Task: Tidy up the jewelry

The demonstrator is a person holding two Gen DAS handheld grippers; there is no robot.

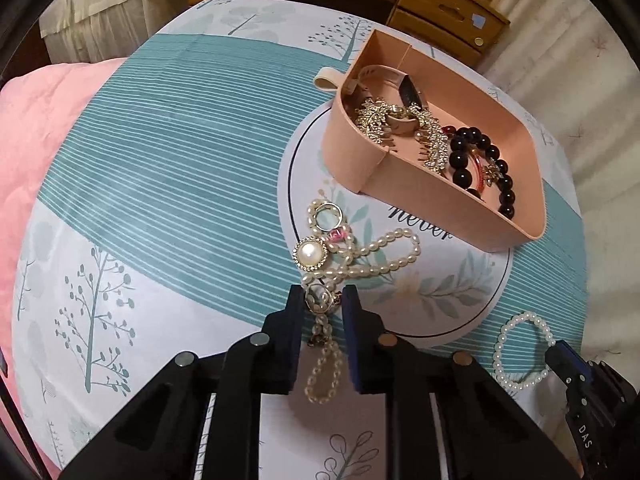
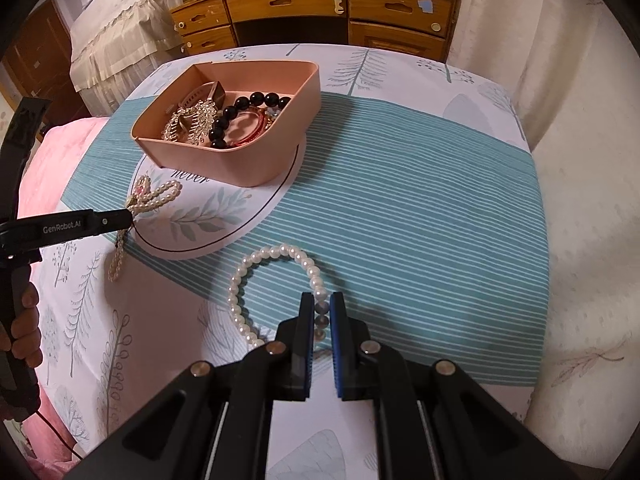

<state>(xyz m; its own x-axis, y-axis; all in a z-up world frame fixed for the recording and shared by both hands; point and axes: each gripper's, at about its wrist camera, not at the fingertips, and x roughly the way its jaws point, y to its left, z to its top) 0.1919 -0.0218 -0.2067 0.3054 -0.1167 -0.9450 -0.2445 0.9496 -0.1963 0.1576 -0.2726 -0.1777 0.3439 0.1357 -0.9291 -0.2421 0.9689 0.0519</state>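
A pink tray (image 1: 404, 168) (image 2: 280, 148) on the patterned cloth holds a black bead bracelet (image 1: 480, 160), a watch and gold brooches (image 1: 400, 120). A tangled pearl necklace (image 1: 372, 256) (image 2: 160, 196) with a round pearl pendant (image 1: 311, 254) and a ring (image 1: 329, 216) lies in front of it. My left gripper (image 1: 322, 300) (image 2: 128, 218) is shut on the necklace's near part. A white pearl bracelet (image 2: 256, 276) (image 1: 520, 352) lies nearer me. My right gripper (image 2: 321, 304) is shut on the bracelet's right side; its tip shows in the left wrist view (image 1: 560, 356).
A wooden desk with drawers (image 2: 320, 12) stands beyond the far edge of the bed. A pink blanket (image 1: 36, 160) lies at the left. A pale curtain or sheet (image 2: 580, 160) hangs at the right.
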